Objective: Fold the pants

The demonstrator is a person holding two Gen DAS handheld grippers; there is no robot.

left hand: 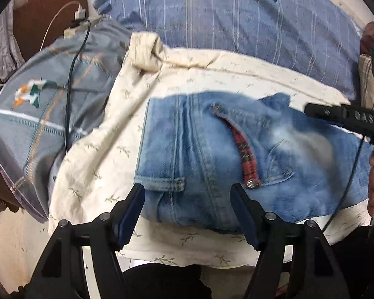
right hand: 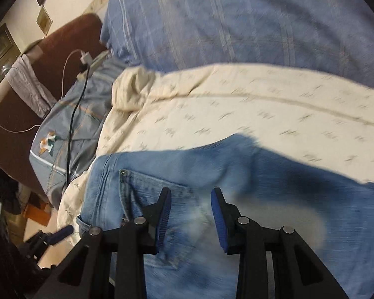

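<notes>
Light blue jeans (left hand: 212,154) lie folded in a bundle on a cream sheet (left hand: 99,154), with a red plaid inner strip (left hand: 245,154) showing. My left gripper (left hand: 188,199) is open, its jaws wide, just above the jeans' near edge and holding nothing. In the right wrist view the jeans (right hand: 236,199) fill the lower half, back pocket (right hand: 147,194) showing. My right gripper (right hand: 190,209) is open above the pocket area, empty. The right gripper's body (left hand: 349,119) shows at the right of the left wrist view; the left gripper's tip (right hand: 62,231) shows at lower left of the right view.
A blue striped quilt (left hand: 236,20) lies behind the sheet. A grey pillow (left hand: 45,104) with a black cable (left hand: 72,74) and a white charger (left hand: 79,12) is at the left, against a brown headboard (left hand: 45,7). The bed's near edge runs below the jeans.
</notes>
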